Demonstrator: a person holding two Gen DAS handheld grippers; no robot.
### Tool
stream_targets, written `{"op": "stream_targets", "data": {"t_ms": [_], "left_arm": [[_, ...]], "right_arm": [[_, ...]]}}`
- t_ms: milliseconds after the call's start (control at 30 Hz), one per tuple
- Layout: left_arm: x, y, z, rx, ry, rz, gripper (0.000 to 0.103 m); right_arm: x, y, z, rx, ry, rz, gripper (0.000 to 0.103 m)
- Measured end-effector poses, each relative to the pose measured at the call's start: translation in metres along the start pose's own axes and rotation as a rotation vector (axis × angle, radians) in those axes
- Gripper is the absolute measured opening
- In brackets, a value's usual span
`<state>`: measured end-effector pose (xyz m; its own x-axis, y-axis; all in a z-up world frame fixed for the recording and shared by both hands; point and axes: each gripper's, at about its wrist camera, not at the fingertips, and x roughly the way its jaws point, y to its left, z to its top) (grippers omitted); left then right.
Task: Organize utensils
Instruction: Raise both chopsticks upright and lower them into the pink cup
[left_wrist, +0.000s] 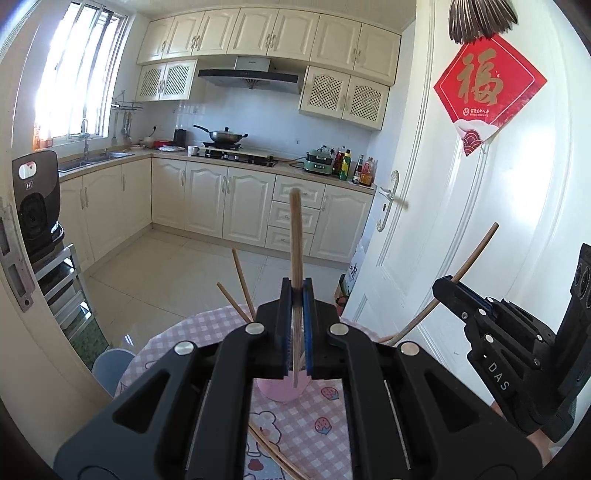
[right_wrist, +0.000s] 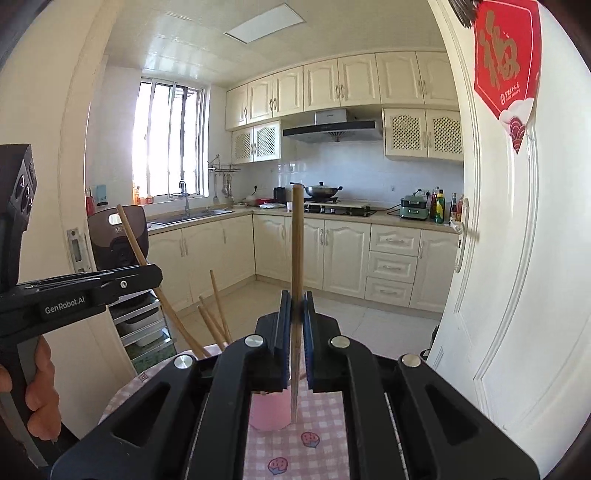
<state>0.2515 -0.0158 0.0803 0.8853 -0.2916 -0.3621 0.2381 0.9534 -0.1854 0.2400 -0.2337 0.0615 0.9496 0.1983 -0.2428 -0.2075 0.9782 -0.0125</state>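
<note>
Left claw (left_wrist: 297, 295) clamped on one upright chopstick (left_wrist: 295, 236), right claw (right_wrist: 297, 302) likewise pinching another chopstick (right_wrist: 297, 240), each poised tip-down above the pink cup (right_wrist: 269, 410) on the checked surface (right_wrist: 317, 454), presumably for dropping in beside the sticks (right_wrist: 216, 314) already leaning there. Read "DAS" and "GenRobot.AI" on the claw bodies; farther off, a red "福" hanging (left_wrist: 487, 85) on the door (left_wrist: 517, 221).

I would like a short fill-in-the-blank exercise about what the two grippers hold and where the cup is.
1. The left gripper is shut on one wooden ____.
2. The right gripper holds ____ chopstick.
3. The cup under the grippers is ____ in colour.
4. The cup stands on a checked ____.

Missing words: chopstick; one; pink; tablecloth
</note>
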Motion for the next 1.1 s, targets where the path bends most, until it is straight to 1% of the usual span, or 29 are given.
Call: {"op": "stream_targets", "data": {"t_ms": [100, 167, 200, 267, 333, 500, 700, 800, 833, 967, 1067, 1100], "left_arm": [[-0.003, -0.001, 0.005, 0.0, -0.039, 0.018, 0.006], [-0.004, 0.0, 0.007, 0.0, -0.06, 0.026, 0.006], [-0.004, 0.0, 0.008, -0.008, -0.071, 0.022, 0.006], [-0.004, 0.002, 0.011, -0.022, -0.087, 0.017, 0.006], [-0.002, 0.003, 0.013, -0.029, -0.092, 0.015, 0.006], [0.008, 0.003, 0.011, -0.031, -0.093, 0.008, 0.006], [0.022, 0.004, 0.002, -0.03, -0.08, 0.007, 0.006], [0.024, 0.004, 0.001, -0.029, -0.09, 0.012, 0.006], [0.026, 0.005, 0.0, -0.03, -0.082, 0.003, 0.006], [0.035, 0.003, -0.006, -0.009, -0.056, 0.009, 0.006], [0.043, -0.001, -0.011, 0.01, -0.023, 0.008, 0.006], [0.047, -0.002, -0.014, 0.018, 0.0, -0.001, 0.006]], "right_arm": [[0.005, -0.002, 0.003, -0.004, -0.024, -0.028, 0.005], [0.008, 0.0, 0.003, -0.031, -0.04, -0.07, 0.005], [0.01, 0.001, 0.003, -0.044, -0.054, -0.089, 0.005], [0.013, 0.0, 0.001, -0.04, -0.073, -0.099, 0.005], [0.014, -0.003, 0.002, -0.006, -0.092, -0.081, 0.005], [0.023, -0.005, 0.005, 0.079, -0.085, 0.011, 0.005], [0.032, 0.005, 0.001, 0.069, -0.081, 0.036, 0.005], [0.036, 0.008, 0.0, 0.062, -0.075, 0.049, 0.005], [0.038, 0.008, 0.0, 0.064, -0.07, 0.052, 0.005], [0.045, 0.009, -0.003, 0.057, -0.041, 0.059, 0.005], [0.049, 0.009, -0.008, 0.049, -0.014, 0.063, 0.005], [0.051, 0.009, -0.01, 0.049, -0.002, 0.067, 0.005]]}}
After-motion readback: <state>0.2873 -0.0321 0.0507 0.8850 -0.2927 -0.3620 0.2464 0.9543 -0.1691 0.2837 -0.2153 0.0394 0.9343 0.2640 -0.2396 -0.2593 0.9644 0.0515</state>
